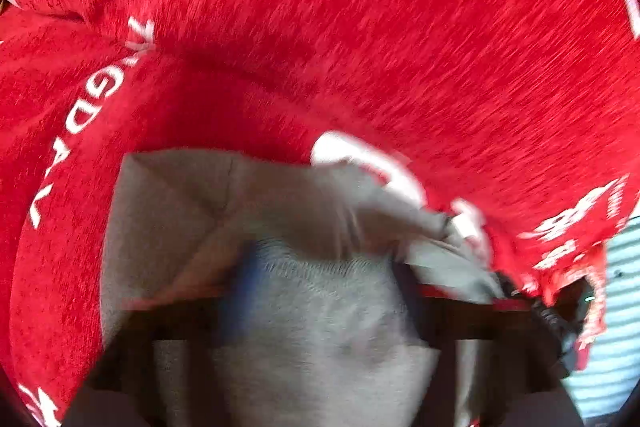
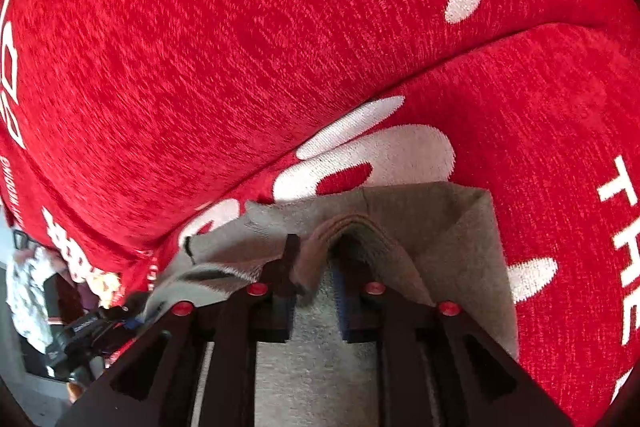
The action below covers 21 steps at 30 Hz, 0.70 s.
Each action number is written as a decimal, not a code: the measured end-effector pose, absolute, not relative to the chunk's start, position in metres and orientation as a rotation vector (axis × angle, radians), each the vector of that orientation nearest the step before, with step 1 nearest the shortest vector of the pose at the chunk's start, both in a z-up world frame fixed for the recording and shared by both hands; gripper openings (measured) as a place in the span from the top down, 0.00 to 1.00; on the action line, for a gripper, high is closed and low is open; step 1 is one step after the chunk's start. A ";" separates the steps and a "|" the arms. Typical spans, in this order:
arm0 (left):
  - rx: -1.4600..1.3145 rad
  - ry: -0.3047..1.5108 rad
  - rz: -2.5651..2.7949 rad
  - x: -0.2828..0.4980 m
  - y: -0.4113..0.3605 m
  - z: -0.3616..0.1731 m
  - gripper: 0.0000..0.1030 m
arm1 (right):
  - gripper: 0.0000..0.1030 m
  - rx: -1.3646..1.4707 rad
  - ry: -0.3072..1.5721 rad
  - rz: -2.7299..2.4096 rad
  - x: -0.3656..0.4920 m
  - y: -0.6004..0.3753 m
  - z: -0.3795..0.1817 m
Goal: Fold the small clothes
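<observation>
We judge the grey cloth point(image 2: 440, 227) soft and light — best pinched at its folded edge. Left gripper point(image 1: 320, 291) gapes wide; right gripper point(image 2: 316, 291) stands part-open, fold between, not pinched.

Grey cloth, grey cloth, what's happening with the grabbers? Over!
Left gripper open over grey cloth. Right gripper open, a fold between its fingers. Red blanket underneath. Nothing blocking.

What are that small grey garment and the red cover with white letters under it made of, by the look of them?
Small grey garment: apparently a soft knit, cotton jersey or fleece; matte, fine ribbing at its folded edge, drapes limply. Red cover with white letters: looks like plush chenille or velvety fabric; streaky pile with a slight sheen. The letters seem woven in, though that is uncertain.
</observation>
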<state>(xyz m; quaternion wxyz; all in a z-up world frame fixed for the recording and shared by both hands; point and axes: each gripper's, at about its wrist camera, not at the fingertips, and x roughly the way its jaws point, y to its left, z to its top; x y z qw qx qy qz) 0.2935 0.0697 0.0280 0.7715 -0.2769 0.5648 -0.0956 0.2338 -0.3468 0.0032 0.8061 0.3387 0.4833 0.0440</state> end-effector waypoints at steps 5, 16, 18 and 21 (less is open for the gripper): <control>-0.582 1.114 -0.164 0.281 0.083 0.063 0.01 | 0.36 0.672 0.947 0.070 0.216 -0.354 0.029; -0.056 1.083 -0.157 0.265 -0.002 0.051 0.01 | 0.36 -0.007 1.007 0.083 0.224 -0.247 0.036; -0.034 1.099 -0.120 0.271 0.000 0.038 0.01 | 0.36 -0.019 1.038 0.077 0.229 -0.247 0.026; -0.049 1.143 -0.077 0.278 0.019 0.020 0.01 | 0.37 0.026 1.098 0.010 0.237 -0.272 0.003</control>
